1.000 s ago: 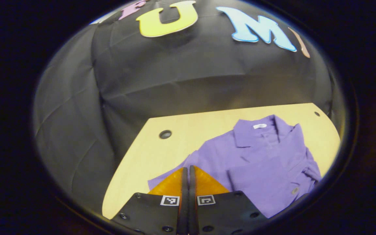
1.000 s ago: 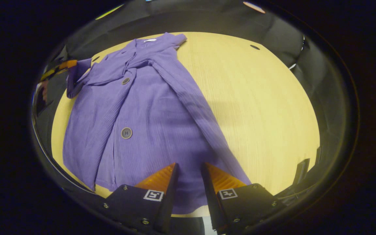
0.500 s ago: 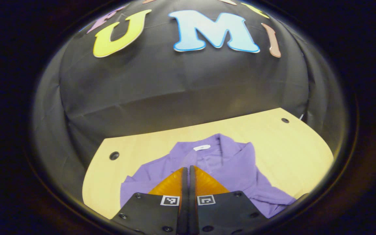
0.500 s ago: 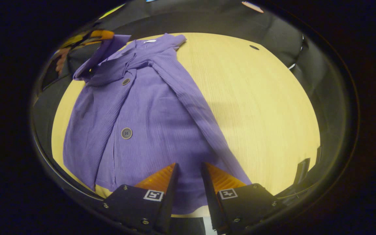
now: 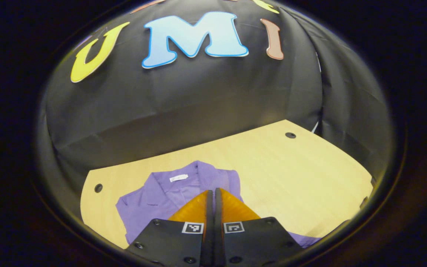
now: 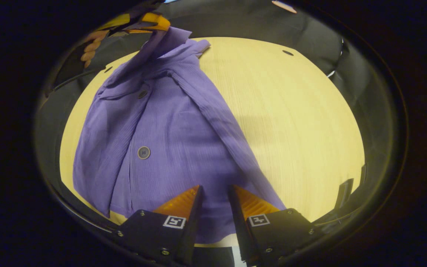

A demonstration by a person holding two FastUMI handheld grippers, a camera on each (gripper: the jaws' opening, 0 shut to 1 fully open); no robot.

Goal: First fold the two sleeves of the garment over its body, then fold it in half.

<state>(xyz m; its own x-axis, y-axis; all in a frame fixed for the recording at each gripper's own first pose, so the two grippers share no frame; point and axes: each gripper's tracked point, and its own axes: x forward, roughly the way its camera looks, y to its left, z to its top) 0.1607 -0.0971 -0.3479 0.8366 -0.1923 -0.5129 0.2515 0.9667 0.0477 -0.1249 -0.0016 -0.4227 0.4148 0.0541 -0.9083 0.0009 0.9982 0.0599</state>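
A purple buttoned garment [image 6: 169, 129] lies face up on the light wooden table [image 6: 291, 111], collar at the far end. At the far left my left gripper [image 6: 150, 23], held by a hand [image 6: 89, 50], is shut on the garment's sleeve [image 6: 161, 42] and holds it lifted above the collar. In the left gripper view that gripper [image 5: 211, 193] is closed tight, with the garment [image 5: 154, 196] and its collar label below. My right gripper [image 6: 215, 191] stands open just above the near hem, nothing between its fingers. A long folded strip [image 6: 221, 122] runs down the garment's right side.
Bare table [image 5: 291, 174] spreads to the right of the garment. Small round holes [image 5: 290, 135] [image 5: 98, 187] sit near the table's far corners. A dark object [image 6: 343, 193] stands at the table's near right edge. Black cloth walls close in behind.
My left gripper has carried the sleeve up off the table and across toward the collar. The right gripper has stayed in place, still open.
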